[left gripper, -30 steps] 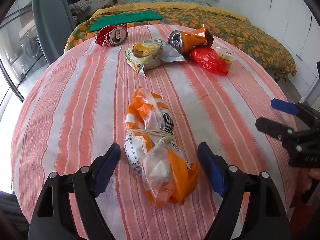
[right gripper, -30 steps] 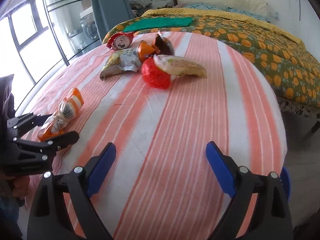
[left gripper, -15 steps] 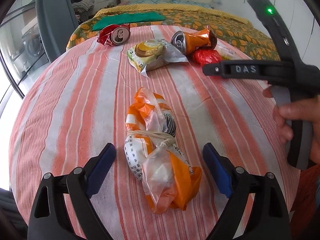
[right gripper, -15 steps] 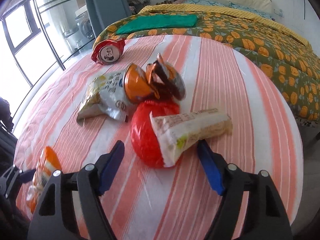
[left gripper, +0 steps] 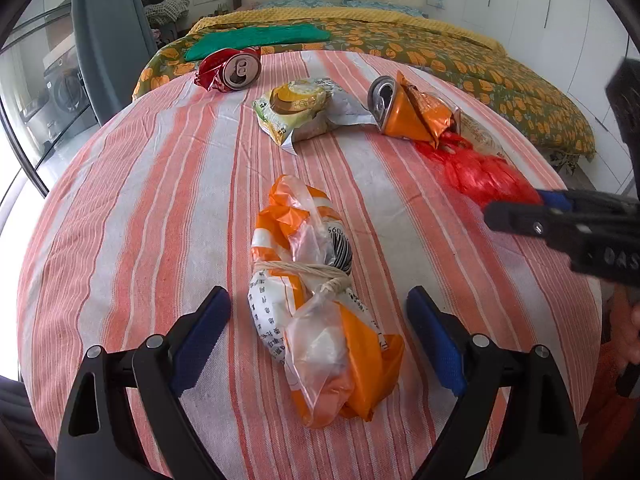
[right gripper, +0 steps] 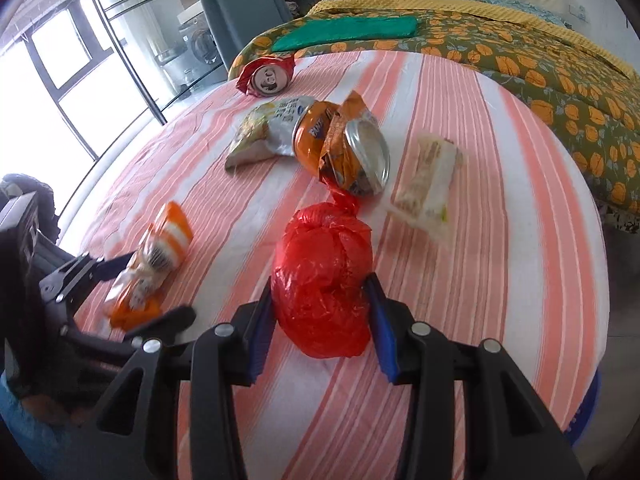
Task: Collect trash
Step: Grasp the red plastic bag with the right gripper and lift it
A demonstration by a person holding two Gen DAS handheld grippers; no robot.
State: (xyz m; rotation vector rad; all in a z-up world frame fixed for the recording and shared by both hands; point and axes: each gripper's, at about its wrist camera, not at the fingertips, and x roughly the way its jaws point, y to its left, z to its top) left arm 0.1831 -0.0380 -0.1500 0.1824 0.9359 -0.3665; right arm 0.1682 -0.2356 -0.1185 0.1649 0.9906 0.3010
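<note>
Trash lies on a round table with a striped cloth (left gripper: pixel 152 184). My left gripper (left gripper: pixel 318 336) is open, with an orange-and-white tied bag (left gripper: pixel 320 296) lying between its fingers. My right gripper (right gripper: pixel 323 316) has closed around a red plastic bag (right gripper: pixel 324 276), its pads touching both sides; it also shows in the left wrist view (left gripper: pixel 480 172). Further back lie a crushed orange can (right gripper: pixel 340 152), a crushed red can (left gripper: pixel 230 70), a green-yellow snack wrapper (left gripper: pixel 296 112) and a pale wrapper (right gripper: pixel 428 184).
A bed with an orange-flowered cover (left gripper: pixel 460 52) and a green cloth (left gripper: pixel 256 38) stands behind the table. Windows and a glass rail (right gripper: pixel 80 60) are at the left. A blue object (right gripper: pixel 588 412) shows past the table's right edge.
My right gripper moved in over the red bag and closed on its sides; the pale wrapper slid off to the right. My left gripper stayed open over the orange bag.
</note>
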